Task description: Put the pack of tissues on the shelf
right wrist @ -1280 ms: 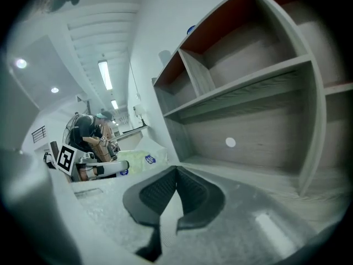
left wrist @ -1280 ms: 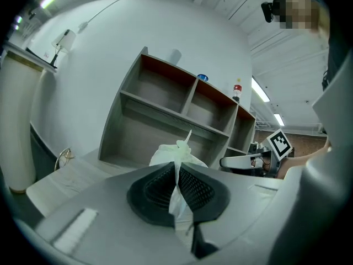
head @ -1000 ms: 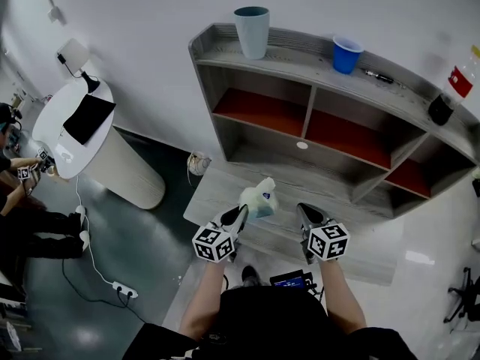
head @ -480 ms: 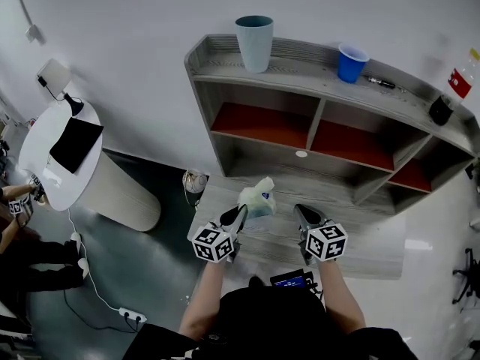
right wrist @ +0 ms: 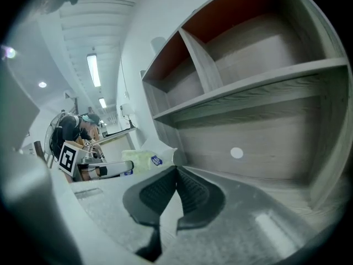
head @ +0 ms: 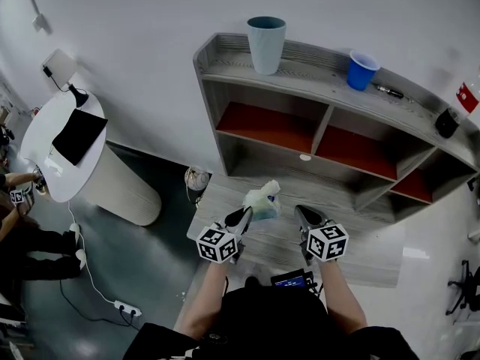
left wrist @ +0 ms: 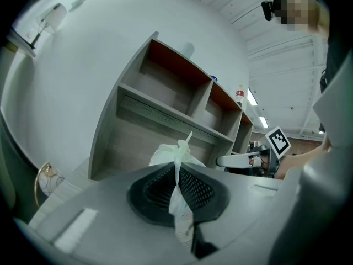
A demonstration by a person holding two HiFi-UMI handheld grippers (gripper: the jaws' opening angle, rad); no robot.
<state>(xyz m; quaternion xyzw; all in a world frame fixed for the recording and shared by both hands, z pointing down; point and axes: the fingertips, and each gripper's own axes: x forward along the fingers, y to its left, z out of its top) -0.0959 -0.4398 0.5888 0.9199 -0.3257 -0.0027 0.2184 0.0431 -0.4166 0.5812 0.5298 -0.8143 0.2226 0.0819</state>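
The pack of tissues [head: 262,202] hangs from my left claw [head: 241,217], which is clamped on the crimped end of its wrapper. The soft body juts out past the jaws, in the air just above the low front ledge [head: 371,250] of the shelf [head: 315,66] and short of its open bays. Over the last second the hold has not changed: same pinch, same droop of the pack, and my right claw [head: 306,214] stays beside it, jaws together on nothing. What has shifted is my view, with the shelf now sitting a little further right as I square up to it. I take that to mean the carry is nearly over and the placing comes next. With only film in the pinch, I judge the pack could swing or slip if I push forward fast. The shelf is grey wood-grain with red back panels in its upper bays, and a lower bay carries a white disc [head: 304,157] on its back wall; no bay holds anything that I can see. On top stand a teal cup [head: 267,43] and a blue cup [head: 362,70], with a pen [head: 390,91] beyond them. Off to the left a round white table [head: 120,190] carries a black pad [head: 78,135] and a lamp [head: 60,66]. A power strip [head: 124,306] lies on the dark floor [head: 142,253], and another person's arm [head: 19,179] shows at the edge.
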